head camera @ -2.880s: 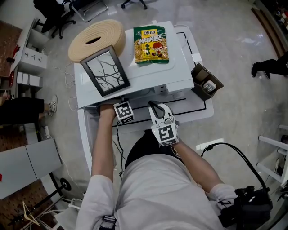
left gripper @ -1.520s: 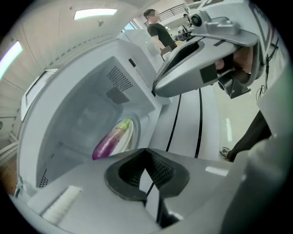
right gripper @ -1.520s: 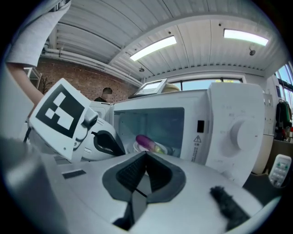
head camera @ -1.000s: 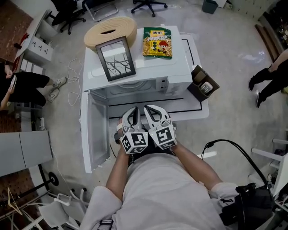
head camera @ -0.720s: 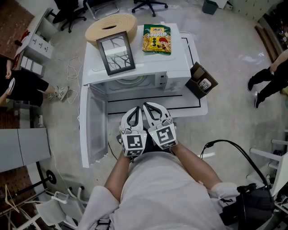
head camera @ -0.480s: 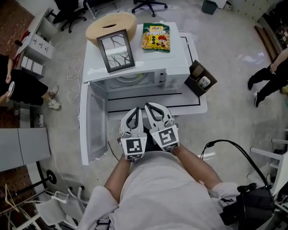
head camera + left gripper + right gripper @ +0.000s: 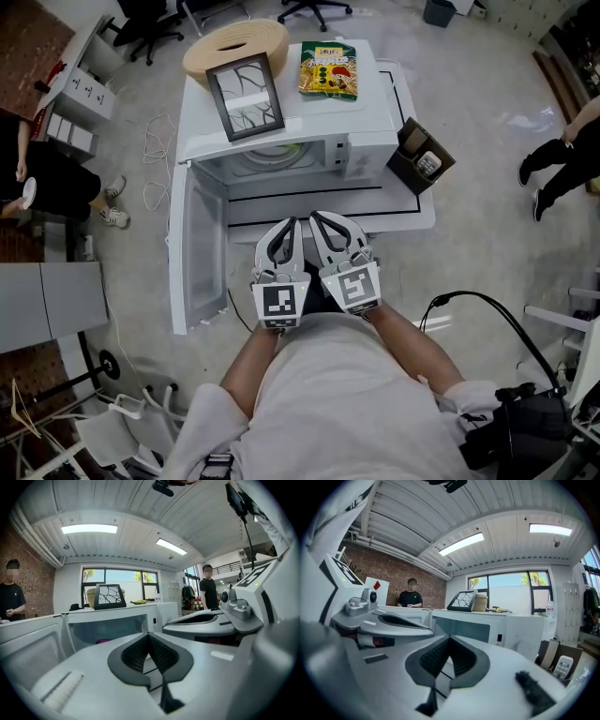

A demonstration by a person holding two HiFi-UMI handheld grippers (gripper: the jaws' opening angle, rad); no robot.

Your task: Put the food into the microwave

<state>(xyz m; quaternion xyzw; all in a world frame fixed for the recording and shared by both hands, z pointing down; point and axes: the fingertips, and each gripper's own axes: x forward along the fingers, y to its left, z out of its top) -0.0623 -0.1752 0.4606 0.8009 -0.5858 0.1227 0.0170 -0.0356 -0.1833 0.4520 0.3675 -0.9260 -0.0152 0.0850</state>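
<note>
Head view: my left gripper [image 7: 289, 230] and right gripper [image 7: 323, 225] sit side by side close to my body, both closed on nothing. The bag [image 7: 328, 70] lies flat on top of the microwave [image 7: 370, 122], well ahead of both grippers and roughly in line with the right one. The door [image 7: 192, 248] hangs open ahead and to the left of them.

Left gripper view: the jaws are pressed together and empty. The bag [image 7: 140, 602] is a thin yellow sliver ahead and above, beside the frame [image 7: 109, 596].

Right gripper view: jaws together too, nothing between. The bag [image 7: 497, 610] shows ahead, up and slightly right.

I judge it light, soft and crinkly, with slick film and brittle contents. I'd pinch the near sealed edge gently, not the belly.
</note>
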